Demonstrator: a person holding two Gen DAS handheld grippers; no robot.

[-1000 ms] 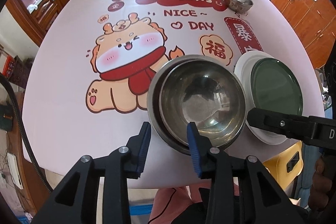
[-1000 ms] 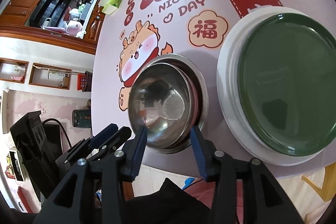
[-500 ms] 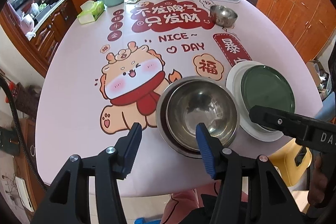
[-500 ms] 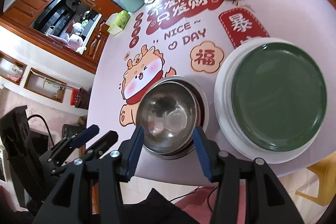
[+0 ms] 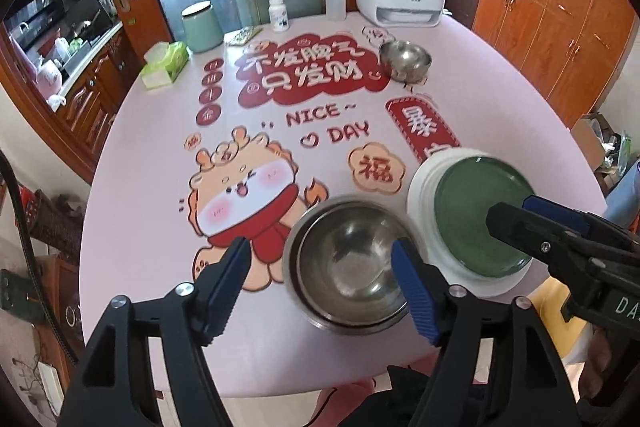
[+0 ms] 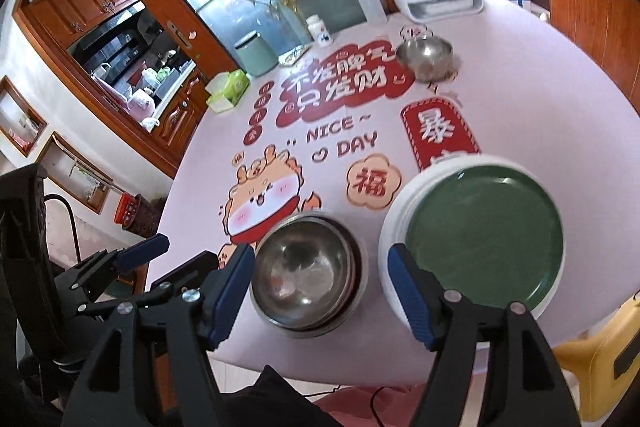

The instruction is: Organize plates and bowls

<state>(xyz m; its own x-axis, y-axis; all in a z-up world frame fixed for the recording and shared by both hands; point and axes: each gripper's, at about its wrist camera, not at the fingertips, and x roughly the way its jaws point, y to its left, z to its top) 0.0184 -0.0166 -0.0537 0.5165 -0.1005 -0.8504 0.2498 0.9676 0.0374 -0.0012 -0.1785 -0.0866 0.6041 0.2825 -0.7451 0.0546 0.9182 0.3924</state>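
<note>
Where cloth covers bench (image 5: 132,147), print reads "NICE ~ DAY", plus red Chinese characters incl. 福. Right tool body shows letters "DA".

Left claw (image 5: 322,287): jaws wide apart, holding nothing, above nested bowls (image 5: 348,267) at near edge. Right claw (image 6: 322,297): also wide open, empty, above same bowls (image 6: 308,277).

Green plate (image 5: 482,219) on white plate (image 5: 420,187), just right of bowls. Lone bowl (image 5: 405,59) far side.

Versus 1 s ago: both claws wider, drawn back; bowls, plates unmoved.
</note>
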